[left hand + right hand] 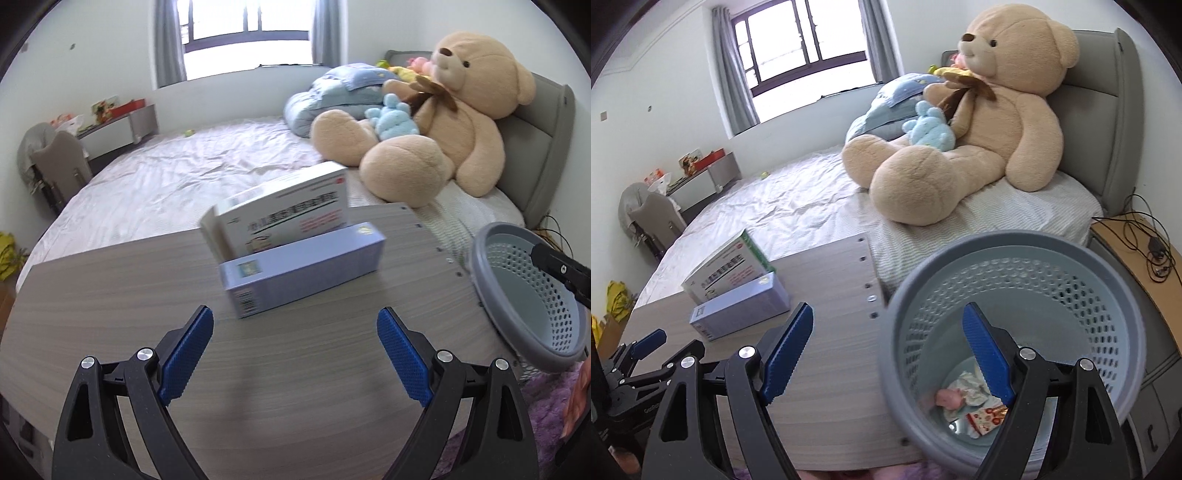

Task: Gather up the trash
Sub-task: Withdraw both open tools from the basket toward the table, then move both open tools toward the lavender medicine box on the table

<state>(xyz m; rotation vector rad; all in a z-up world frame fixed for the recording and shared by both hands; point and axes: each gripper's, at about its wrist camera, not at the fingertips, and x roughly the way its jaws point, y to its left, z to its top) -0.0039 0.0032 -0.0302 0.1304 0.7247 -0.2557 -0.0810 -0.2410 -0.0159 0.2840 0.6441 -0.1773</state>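
On my table [110,314] two boxes lie together: the long box [303,269] in front, the medicine box [284,214] touching behind it. The basket [1015,317] stands right of the table, with wrappers [971,398] inside. The bed [166,177] is behind.

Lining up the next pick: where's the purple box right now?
The purple box lies on the wooden table, ahead of the left gripper, against the white box.

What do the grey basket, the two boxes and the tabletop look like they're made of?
The wastebasket looks like moulded plastic: a smooth matte grey rim and pale blue walls pierced with even rows of holes. The lavender box and the white box behind it look like thin printed cardboard, with crisp folded edges and a barcode. The tabletop shows pale wood grain, probably laminate, though that is uncertain.
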